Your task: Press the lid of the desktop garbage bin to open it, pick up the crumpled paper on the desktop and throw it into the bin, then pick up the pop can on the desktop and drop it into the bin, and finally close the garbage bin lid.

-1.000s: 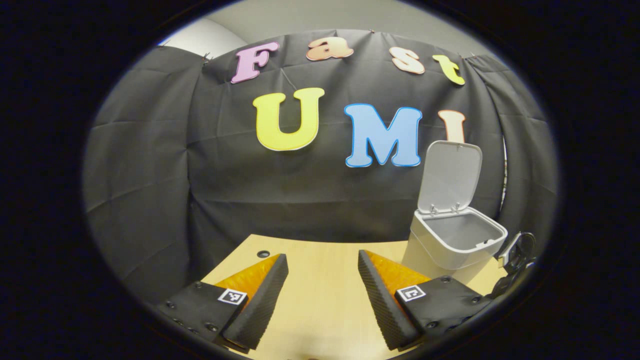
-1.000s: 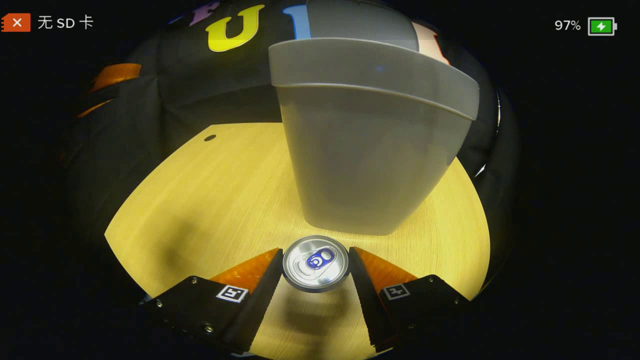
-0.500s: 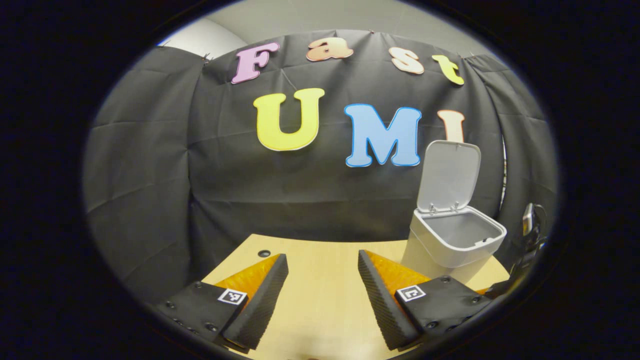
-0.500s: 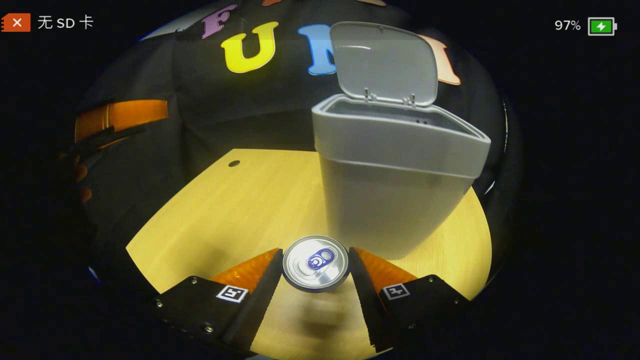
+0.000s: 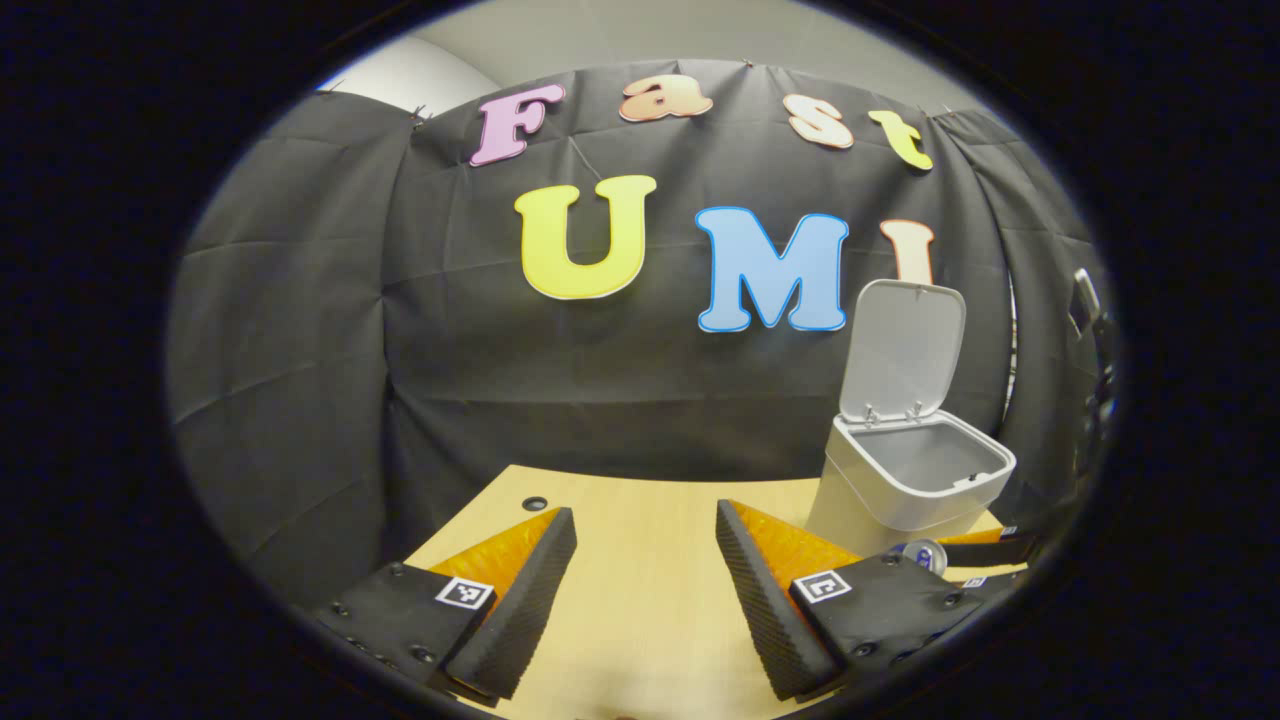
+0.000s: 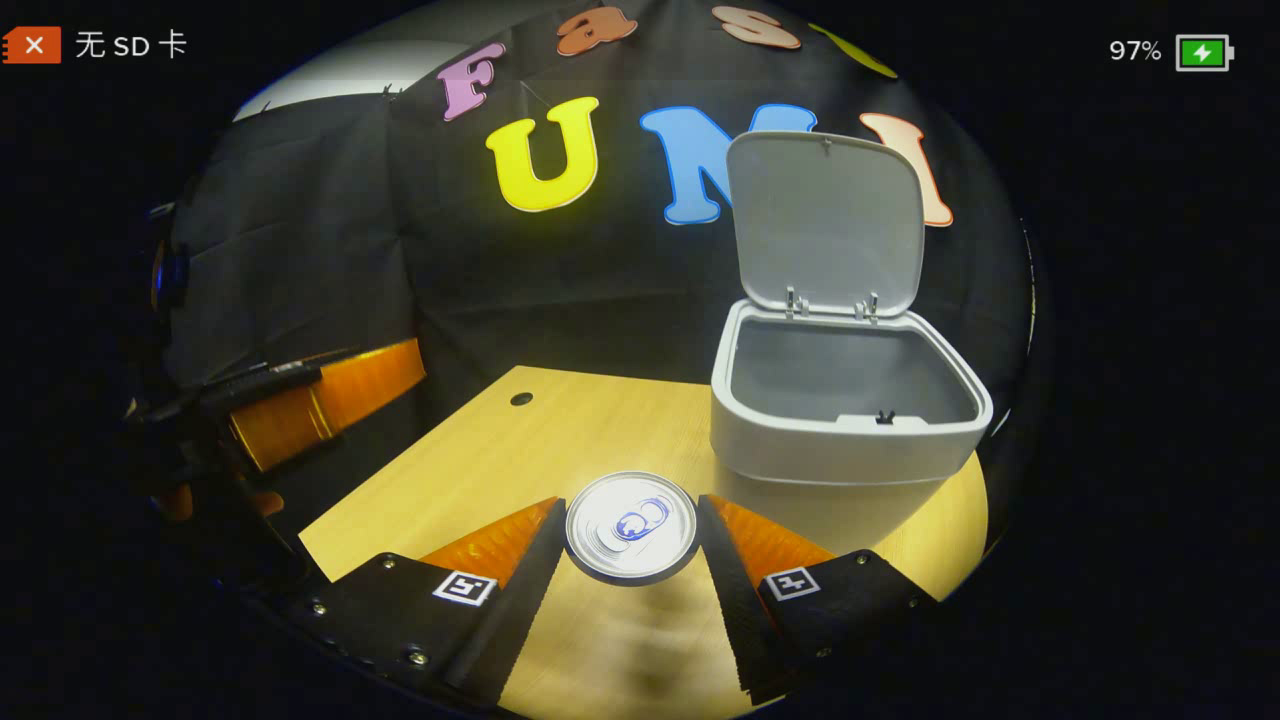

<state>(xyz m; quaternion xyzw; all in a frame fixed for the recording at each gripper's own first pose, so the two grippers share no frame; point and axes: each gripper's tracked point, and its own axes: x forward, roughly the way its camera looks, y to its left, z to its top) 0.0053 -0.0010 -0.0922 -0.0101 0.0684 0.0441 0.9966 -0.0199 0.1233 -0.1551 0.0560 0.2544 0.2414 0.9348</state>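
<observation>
In the right gripper view my right gripper (image 6: pixel 632 528) is shut on the pop can (image 6: pixel 631 526), whose silver top faces the camera, held above the wooden desk. The white garbage bin (image 6: pixel 845 440) stands ahead and to the right with its lid (image 6: pixel 826 220) raised upright, and the can sits lower than its rim. In the left gripper view my left gripper (image 5: pixel 645 560) is open over the desk with nothing between its fingers. The bin (image 5: pixel 905 490) is at the right there, lid (image 5: pixel 903 345) up, and the can's top (image 5: pixel 922 555) peeks out beside it.
The wooden desk (image 6: pixel 480 460) has a small dark hole (image 6: pixel 521 398) near its far left corner. My left gripper and the hand holding it (image 6: pixel 290 405) show at the left edge of the right gripper view. The black cloth wall stands right behind the desk.
My right gripper has risen with the can, so the bin's open inside has come into sight from above. The left gripper has stayed put.
</observation>
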